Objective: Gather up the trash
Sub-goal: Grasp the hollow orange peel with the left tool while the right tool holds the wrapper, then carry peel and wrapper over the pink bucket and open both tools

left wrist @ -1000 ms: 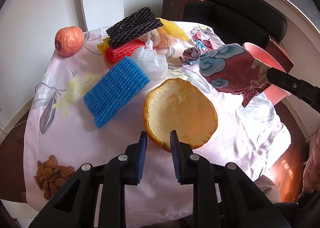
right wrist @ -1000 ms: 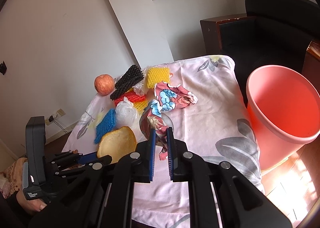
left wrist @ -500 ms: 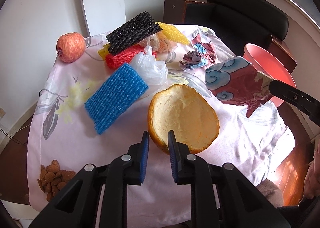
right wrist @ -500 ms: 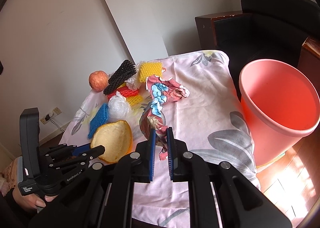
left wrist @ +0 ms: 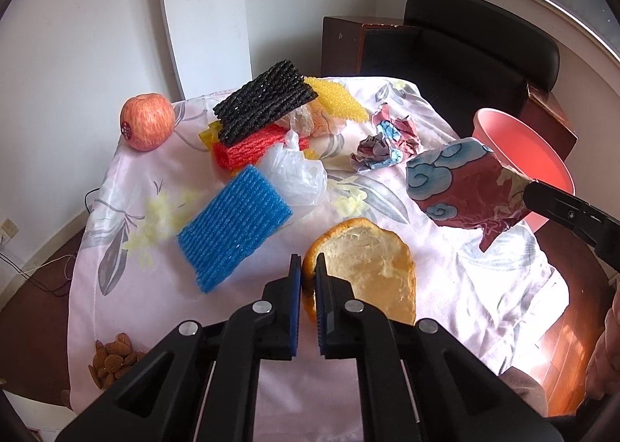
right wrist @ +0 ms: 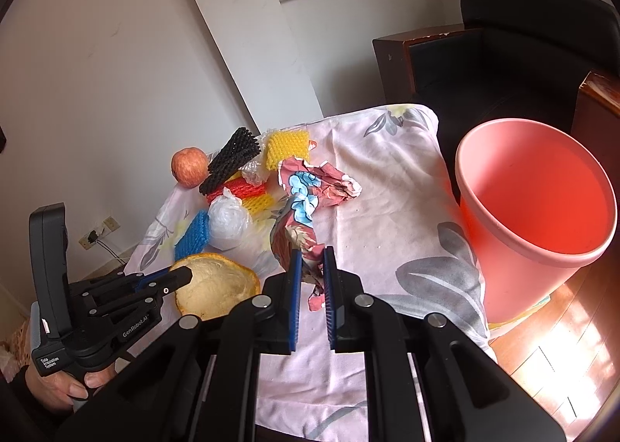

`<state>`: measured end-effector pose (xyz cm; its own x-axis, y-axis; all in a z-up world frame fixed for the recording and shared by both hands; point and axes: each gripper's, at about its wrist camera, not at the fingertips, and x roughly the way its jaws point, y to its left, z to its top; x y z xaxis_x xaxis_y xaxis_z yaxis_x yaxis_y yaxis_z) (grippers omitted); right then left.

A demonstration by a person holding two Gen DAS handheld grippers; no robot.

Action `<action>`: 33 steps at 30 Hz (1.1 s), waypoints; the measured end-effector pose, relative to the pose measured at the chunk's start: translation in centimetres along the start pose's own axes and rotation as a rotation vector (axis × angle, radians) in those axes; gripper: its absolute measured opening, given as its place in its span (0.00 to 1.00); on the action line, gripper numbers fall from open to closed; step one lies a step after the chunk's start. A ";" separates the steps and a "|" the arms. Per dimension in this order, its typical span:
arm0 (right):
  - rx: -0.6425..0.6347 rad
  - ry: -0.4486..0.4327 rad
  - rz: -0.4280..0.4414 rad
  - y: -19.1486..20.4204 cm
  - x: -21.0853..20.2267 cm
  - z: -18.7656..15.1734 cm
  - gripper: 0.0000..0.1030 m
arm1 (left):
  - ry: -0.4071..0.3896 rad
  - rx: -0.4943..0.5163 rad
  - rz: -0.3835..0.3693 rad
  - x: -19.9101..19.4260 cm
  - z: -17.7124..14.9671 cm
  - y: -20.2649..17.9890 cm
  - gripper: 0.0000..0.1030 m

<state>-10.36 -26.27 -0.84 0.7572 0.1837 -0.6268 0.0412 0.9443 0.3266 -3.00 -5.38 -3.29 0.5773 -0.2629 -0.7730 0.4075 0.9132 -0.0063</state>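
Left wrist: left gripper [left wrist: 308, 267] clamped on near rim of orange peel [left wrist: 372, 275], peel resting on floral tablecloth [left wrist: 503, 287]. Blue foam net [left wrist: 232, 225] just left of it, apple [left wrist: 146, 121] at far left corner, almonds [left wrist: 112, 358] near left edge.

Right wrist: right gripper [right wrist: 310, 263] narrow, pinching torn wrapper [right wrist: 298, 232], held above cloth. Pink bin [right wrist: 538, 217] to the right, beside table. Crumpled wrapper [right wrist: 329, 186] lying farther back.
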 end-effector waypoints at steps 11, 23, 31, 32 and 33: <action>0.036 -0.035 -0.023 -1.7 -0.7 1.0 0.11 | -0.109 0.077 -0.017 -1.5 3.9 -2.8 0.06; 0.152 -0.148 -0.122 -7.0 -3.7 3.7 0.11 | -0.180 0.145 -0.179 -1.3 9.4 -8.0 0.06; 0.221 -0.230 -0.247 -11.2 -6.2 5.7 0.11 | -0.204 0.179 -0.296 -0.3 12.8 -12.6 0.06; 0.229 -0.234 -0.268 -11.8 -6.2 5.9 0.11 | -0.199 0.180 -0.316 0.0 13.2 -13.1 0.06; 0.235 -0.238 -0.290 -12.3 -6.2 5.9 0.11 | -0.195 0.183 -0.334 0.4 13.6 -13.6 0.06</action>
<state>-11.70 -40.66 3.15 0.8203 -0.1731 -0.5451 0.4003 0.8546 0.3309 1.28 -22.09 5.10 0.5080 -0.6051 -0.6130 0.7039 0.7018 -0.1095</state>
